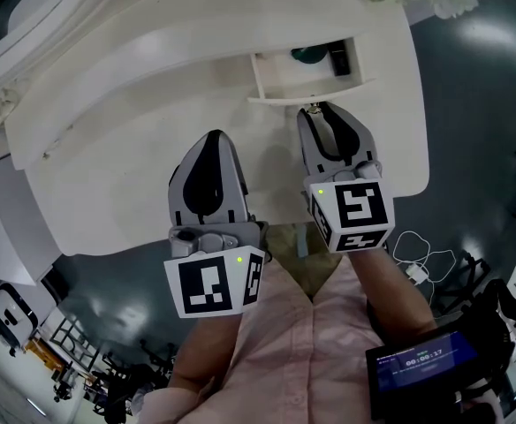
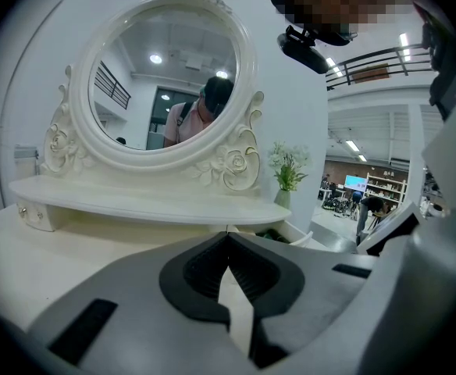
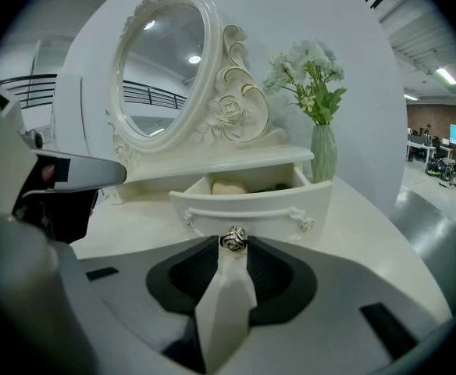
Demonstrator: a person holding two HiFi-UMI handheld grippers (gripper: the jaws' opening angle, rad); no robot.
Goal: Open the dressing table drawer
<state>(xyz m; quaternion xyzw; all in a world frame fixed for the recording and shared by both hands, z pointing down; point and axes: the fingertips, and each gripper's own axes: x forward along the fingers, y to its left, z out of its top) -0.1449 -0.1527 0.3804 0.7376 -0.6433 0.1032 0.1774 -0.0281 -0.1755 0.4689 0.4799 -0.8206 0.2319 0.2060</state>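
Closest to me is my pink shirt (image 1: 284, 352), and a small timer screen (image 1: 421, 359) sits low at my right. Left tongs (image 2: 228, 237) are pressed together at the tips with nothing between them. They sit over the front part of the white table (image 1: 134, 193), left of the right tongs and well short of the drawer. Right tongs (image 3: 233, 245) reach further in, angled down, and are pinching the knob (image 3: 234, 237), a small dark metal rose-shaped one. The tips sit against both its sides with only the knob between them. The knob is at the middle of the drawer (image 3: 251, 205) front. The drawer is pulled out toward me from under the right end of the raised shelf (image 3: 212, 162), clearly open. Its front is curved white with a rope-like trim. Inside are a pale rounded thing (image 3: 228, 187) and something dark beside it, and I can't tell what either is. On the shelf behind stands the oval mirror (image 3: 162, 76) in a carved white frame with rose scrolls. A person in a cap shows in the glass in the left gripper view. Right of the mirror, just past the drawer, is an upright vase (image 3: 323, 153) with white flowers (image 3: 306, 65). Far right, beyond the table, is an open hall with ceiling lights and shelving, too small to read.
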